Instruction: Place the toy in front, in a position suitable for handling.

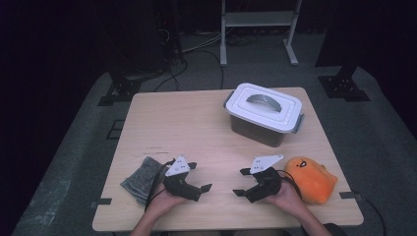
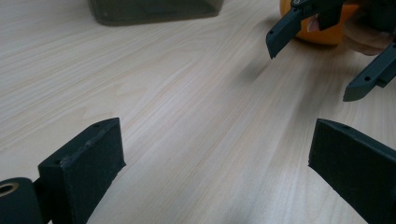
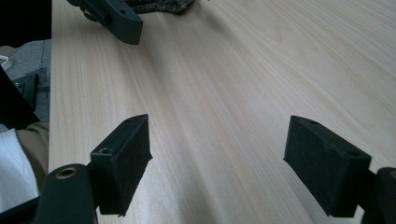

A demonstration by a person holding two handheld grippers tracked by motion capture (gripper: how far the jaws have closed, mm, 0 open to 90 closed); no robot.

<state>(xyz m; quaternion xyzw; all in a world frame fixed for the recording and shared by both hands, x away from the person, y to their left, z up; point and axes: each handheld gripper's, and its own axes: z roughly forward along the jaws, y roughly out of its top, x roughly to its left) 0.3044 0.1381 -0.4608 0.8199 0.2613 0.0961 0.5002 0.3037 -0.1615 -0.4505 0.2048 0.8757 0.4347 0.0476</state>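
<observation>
My left gripper (image 1: 199,176) stands open over bare wood near the table's front edge, nothing between its jaws; its own view has them wide apart (image 2: 217,154). Facing it from the right, my right gripper (image 1: 241,182) is also open and holds nothing (image 3: 219,158). An orange plush toy (image 1: 311,178) lies just behind the right hand, and appears past that gripper in the left gripper view (image 2: 327,33). A crumpled grey cloth (image 1: 141,178) lies beside the left hand, its edge visible at the top of the right gripper view (image 3: 161,5).
A grey box with a white lid and handle (image 1: 263,114) stands closed at the back right of the wooden table (image 1: 182,123); its base shows in the left gripper view (image 2: 154,9). Cables and a metal stand are on the floor beyond.
</observation>
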